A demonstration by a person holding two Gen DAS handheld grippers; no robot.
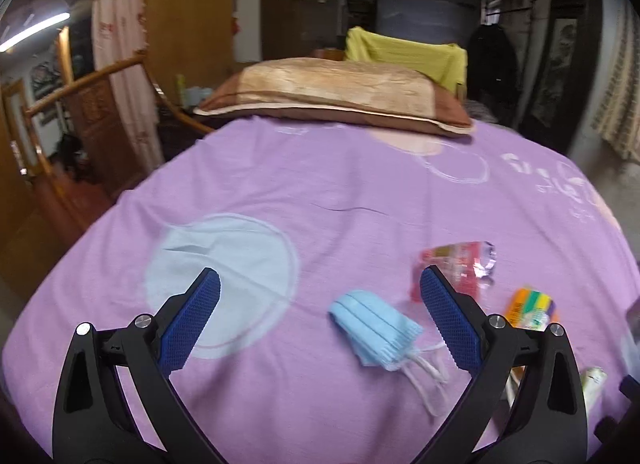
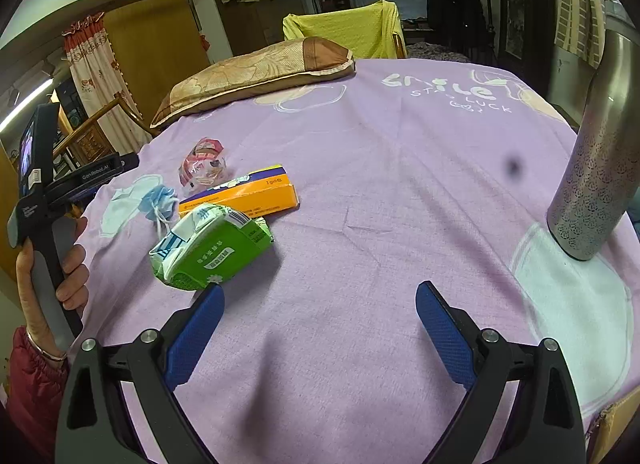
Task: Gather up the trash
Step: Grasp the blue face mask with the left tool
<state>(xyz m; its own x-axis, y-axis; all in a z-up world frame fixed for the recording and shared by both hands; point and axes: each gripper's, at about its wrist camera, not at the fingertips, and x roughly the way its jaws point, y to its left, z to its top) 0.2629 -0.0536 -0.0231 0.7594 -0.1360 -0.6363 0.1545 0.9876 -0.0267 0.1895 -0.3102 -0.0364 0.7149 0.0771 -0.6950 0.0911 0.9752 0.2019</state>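
Both grippers empty, fingers wide. L gripper (image 1: 320, 300) over purple bed (image 1: 320, 191), blue mask (image 1: 374, 328) lying btw its fingers. Trash clustered on bed left of R gripper (image 2: 320, 304): green carton (image 2: 212, 248) just by its left finger, orange box (image 2: 244, 193) behind, clear wrapper (image 2: 202, 165) further back. Metal flask (image 2: 600, 167) upright at right. Pillow (image 1: 336, 93) at far end.
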